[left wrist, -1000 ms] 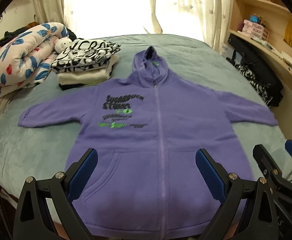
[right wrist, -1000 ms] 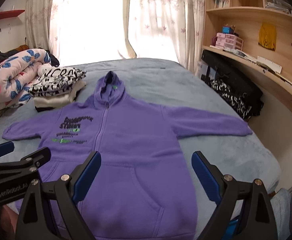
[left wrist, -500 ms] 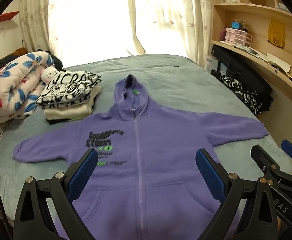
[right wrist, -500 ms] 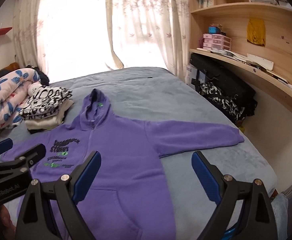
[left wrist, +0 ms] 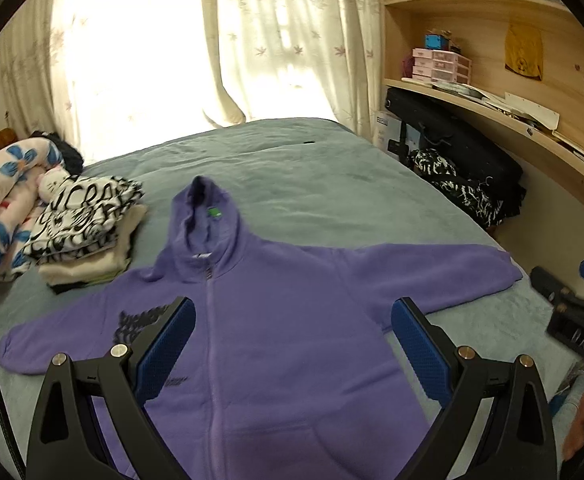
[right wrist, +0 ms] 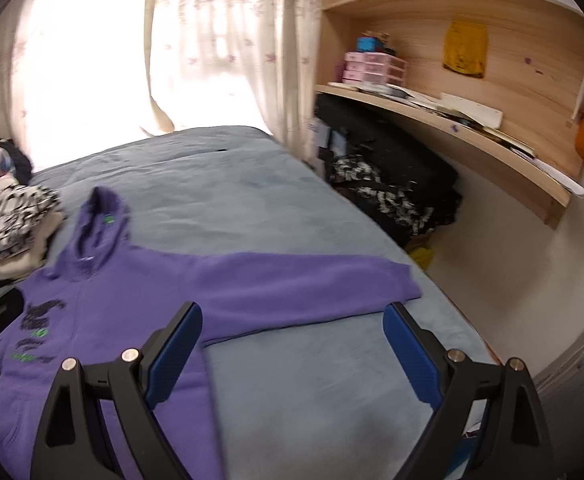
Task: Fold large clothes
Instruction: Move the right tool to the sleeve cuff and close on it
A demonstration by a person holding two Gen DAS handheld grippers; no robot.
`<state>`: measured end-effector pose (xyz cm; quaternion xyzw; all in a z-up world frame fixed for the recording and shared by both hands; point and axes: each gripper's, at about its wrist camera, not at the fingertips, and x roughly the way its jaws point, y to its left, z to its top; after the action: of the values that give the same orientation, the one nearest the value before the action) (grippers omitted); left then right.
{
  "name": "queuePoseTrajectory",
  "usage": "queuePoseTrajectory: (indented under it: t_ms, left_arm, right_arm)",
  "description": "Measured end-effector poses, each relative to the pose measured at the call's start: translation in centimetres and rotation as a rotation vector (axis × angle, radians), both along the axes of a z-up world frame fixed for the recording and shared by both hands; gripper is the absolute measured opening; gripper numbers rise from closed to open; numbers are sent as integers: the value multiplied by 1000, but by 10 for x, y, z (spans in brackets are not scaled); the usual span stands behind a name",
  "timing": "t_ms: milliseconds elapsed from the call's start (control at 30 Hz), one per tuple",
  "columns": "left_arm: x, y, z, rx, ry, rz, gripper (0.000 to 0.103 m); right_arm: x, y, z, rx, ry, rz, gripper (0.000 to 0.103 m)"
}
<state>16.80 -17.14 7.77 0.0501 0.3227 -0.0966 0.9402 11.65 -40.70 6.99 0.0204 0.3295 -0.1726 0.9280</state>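
Shift since a second ago: both views swung toward the right sleeve side of the hoodie; hem and pockets gone from the left wrist view, more shelving and wall showing in the right wrist view.
Hoodie (left wrist: 292,320): purple, zipped, spread flat face-up on the bed (left wrist: 331,184), both sleeves stretched out sideways, hood pointing toward the curtains (left wrist: 276,40).
Hoodie in right wrist view (right wrist: 140,292): body at lower left, right sleeve reaching across the blanket toward the bed's wall-side edge.
Left gripper (left wrist: 292,348): fingers spread wide, holding nothing, poised over the hoodie's chest on either side of the zipper.
Right gripper (right wrist: 292,348): fingers spread wide, holding nothing, poised over the bare blanket just below the hoodie's right sleeve; contact with fabric not discernible.
Right gripper seen from left wrist view (left wrist: 571,304): beyond the hoodie's right cuff, at the frame edge.
Folded stack (left wrist: 84,232): black-and-white patterned clothes on cream ones, beside the hoodie's hood and left shoulder.
Floral quilt (left wrist: 0,208): rolled up, past the folded stack from the hoodie.
Wooden shelf (right wrist: 471,120): along the wall on the hoodie's right-sleeve side, papers and pink drawers on top.
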Motion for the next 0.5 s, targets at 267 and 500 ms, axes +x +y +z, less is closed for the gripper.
queuePoseTrajectory:
  t_ms: [267,500]
  left_arm:
    - [66,-56,-29,8,46,-35,98]
    - [134,-96,-78,16,92,10,98]
  right_arm:
    - [48,-118,-34,237,60,-117,93]
    - [75,-213,-97,444,146,-249,88]
